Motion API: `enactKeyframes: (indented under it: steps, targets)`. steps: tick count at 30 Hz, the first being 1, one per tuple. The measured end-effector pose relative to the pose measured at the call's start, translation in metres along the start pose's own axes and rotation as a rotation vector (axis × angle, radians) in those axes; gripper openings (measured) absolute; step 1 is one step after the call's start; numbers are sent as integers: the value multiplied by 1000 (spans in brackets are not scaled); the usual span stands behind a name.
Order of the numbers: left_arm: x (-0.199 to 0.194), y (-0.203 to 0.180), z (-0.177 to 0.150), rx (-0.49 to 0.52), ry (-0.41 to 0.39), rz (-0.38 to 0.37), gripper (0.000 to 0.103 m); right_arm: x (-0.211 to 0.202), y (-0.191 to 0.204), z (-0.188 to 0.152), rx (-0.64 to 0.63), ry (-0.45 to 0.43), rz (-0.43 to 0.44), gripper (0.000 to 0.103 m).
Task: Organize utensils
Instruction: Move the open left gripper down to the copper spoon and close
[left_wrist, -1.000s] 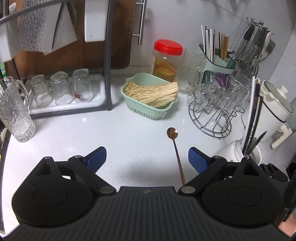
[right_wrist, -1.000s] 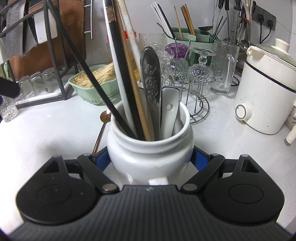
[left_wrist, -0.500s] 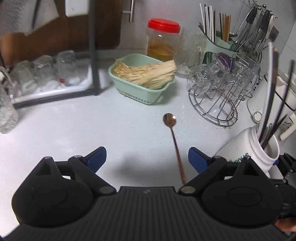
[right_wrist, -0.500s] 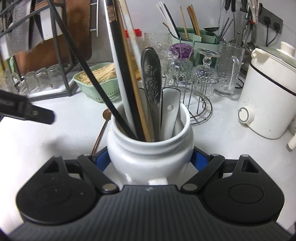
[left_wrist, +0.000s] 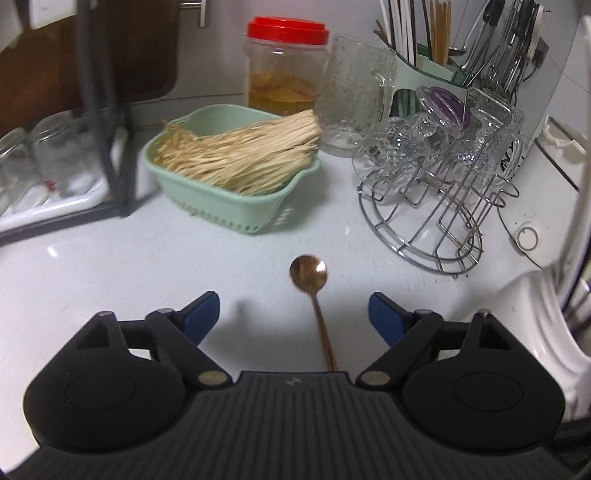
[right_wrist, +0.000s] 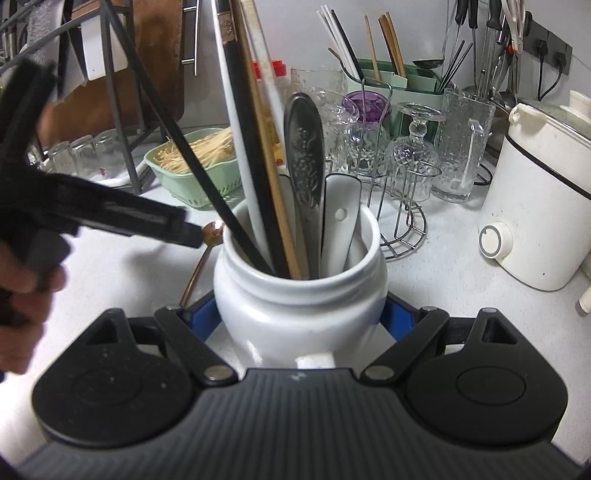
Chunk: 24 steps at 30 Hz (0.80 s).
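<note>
A slim copper spoon (left_wrist: 314, 295) lies on the white counter, bowl pointing away from me. My left gripper (left_wrist: 293, 317) hangs low over it, jaws wide and closing, the handle between the blue pads without touching them. The white ceramic jar (right_wrist: 299, 295) holds chopsticks, a dark metal spoon and a white spoon; my right gripper (right_wrist: 297, 314) is shut on its belly. The jar's rim (left_wrist: 535, 314) shows at the right edge of the left wrist view. In the right wrist view the left gripper's finger (right_wrist: 147, 218) reaches in beside the copper spoon (right_wrist: 210, 236).
A green basket of thin sticks (left_wrist: 240, 162) sits behind the spoon, a red-lidded jar (left_wrist: 286, 70) and a glass mug (left_wrist: 354, 96) beyond it. A wire rack with glasses (left_wrist: 443, 162) stands right. A white cooker (right_wrist: 543, 206) is right of the jar; a dish rack (left_wrist: 103, 110) left.
My left gripper has moved forward and down toward the copper spoon, which now lies between its fingers, and its jaws have narrowed slightly. The right gripper and jar have stayed still.
</note>
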<state>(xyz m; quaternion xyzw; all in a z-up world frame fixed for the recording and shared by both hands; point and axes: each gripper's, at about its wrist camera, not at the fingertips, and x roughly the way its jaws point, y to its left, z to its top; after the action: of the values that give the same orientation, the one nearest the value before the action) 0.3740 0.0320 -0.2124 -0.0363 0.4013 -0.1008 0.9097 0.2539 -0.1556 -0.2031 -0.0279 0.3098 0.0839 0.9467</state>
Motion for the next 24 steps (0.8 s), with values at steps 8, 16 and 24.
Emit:
enactKeyframes:
  steps: [8, 16, 24]
  targets:
    - [37, -15, 10, 80, 32, 2, 66, 4, -3, 4, -15, 4, 12, 91]
    - [52, -23, 14, 146, 30, 41, 49, 6, -5, 6, -25, 9, 25, 91]
    - [51, -22, 16, 163, 37, 33, 33, 7, -5, 6, -16, 7, 22, 91]
